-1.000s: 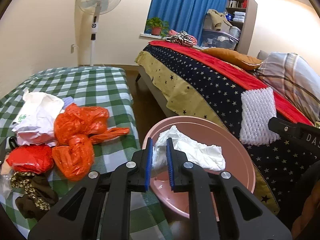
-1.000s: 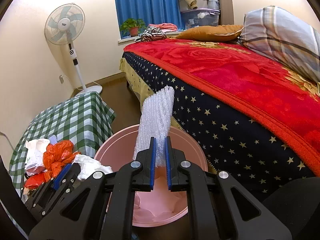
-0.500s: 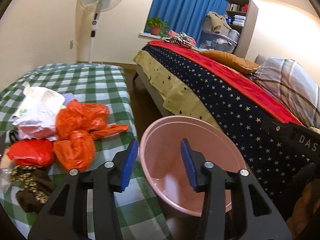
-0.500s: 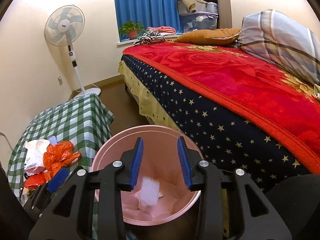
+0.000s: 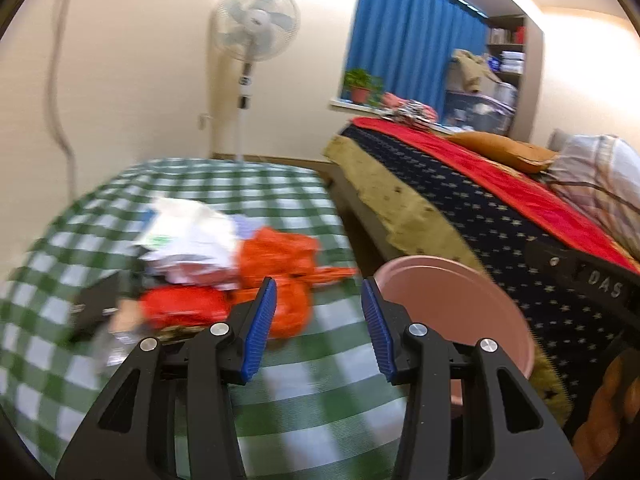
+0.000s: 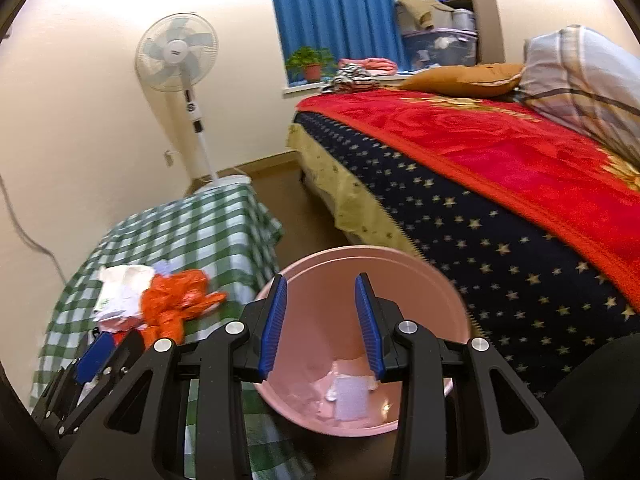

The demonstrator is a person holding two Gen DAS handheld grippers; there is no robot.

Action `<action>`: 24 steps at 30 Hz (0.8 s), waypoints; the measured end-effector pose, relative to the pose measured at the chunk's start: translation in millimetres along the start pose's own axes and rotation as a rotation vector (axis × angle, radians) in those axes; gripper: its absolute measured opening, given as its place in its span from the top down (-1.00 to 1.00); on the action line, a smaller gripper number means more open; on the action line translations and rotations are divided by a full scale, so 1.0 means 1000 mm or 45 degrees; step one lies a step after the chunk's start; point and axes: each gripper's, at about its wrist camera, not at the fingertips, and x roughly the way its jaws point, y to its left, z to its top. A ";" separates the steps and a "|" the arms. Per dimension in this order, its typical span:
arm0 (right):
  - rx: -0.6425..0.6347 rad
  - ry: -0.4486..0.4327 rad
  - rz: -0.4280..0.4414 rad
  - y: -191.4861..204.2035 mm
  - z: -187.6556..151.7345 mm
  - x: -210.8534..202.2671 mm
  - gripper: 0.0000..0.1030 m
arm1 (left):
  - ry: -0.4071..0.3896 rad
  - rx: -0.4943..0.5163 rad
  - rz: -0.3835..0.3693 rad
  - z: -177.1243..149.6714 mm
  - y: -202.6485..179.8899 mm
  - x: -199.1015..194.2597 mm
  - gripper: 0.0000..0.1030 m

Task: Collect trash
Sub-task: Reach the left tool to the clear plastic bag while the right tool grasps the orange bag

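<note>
- While both tools hang with nothing between their ribbed blue pads, the left gripper (image 5: 318,324) stands spread apart over the green-and-white checked tablecloth (image 5: 240,188), and the right gripper (image 6: 321,322) stands equally spread above the pink bin (image 6: 400,268)
- Round, smooth and glossy plastic, the pink bin sits on the floor between the table and the bed (image 6: 500,216); in the left view only its rim and upper wall (image 5: 472,292) show
- Looking straight down into it, the right view alone shows the bottom of the bin, where a pale rectangular foam sheet (image 6: 352,398) and crumpled white paper (image 6: 340,368) lie
- Still on the table lies the remaining trash: crinkled orange plastic bags (image 5: 284,256), a rumpled white bag (image 5: 192,236) touching them, and a red bundle (image 5: 180,304) just beside
- Smeared by motion blur, the left view gives little texture on that heap; the right view renders the orange plastic bags (image 6: 176,296) and the white bag (image 6: 120,288) more sharply, though smaller
- Only the left view catches the red bundle and some dark items at the table's near edge, too blurred to name
- At its lower left the right view also takes in the left gripper (image 6: 96,356) from the side, black-framed with one blue pad showing
- Behind stand a white pedestal fan (image 6: 178,56) and pleated blue curtains (image 6: 344,12)
</note>
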 end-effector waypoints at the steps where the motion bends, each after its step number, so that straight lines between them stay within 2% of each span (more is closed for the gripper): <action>1: 0.001 0.003 0.026 0.004 -0.001 0.000 0.29 | -0.002 -0.024 0.041 -0.001 0.009 -0.003 0.15; 5: -0.016 0.024 0.113 0.018 -0.007 0.004 0.29 | -0.023 -0.089 0.167 -0.001 0.037 -0.017 0.15; 9: -0.027 0.058 0.180 0.031 -0.013 0.012 0.29 | -0.028 -0.147 0.253 -0.004 0.057 -0.024 0.15; 24: -0.052 0.176 0.331 0.069 -0.034 0.046 0.29 | 0.002 -0.281 0.392 -0.015 0.094 -0.025 0.15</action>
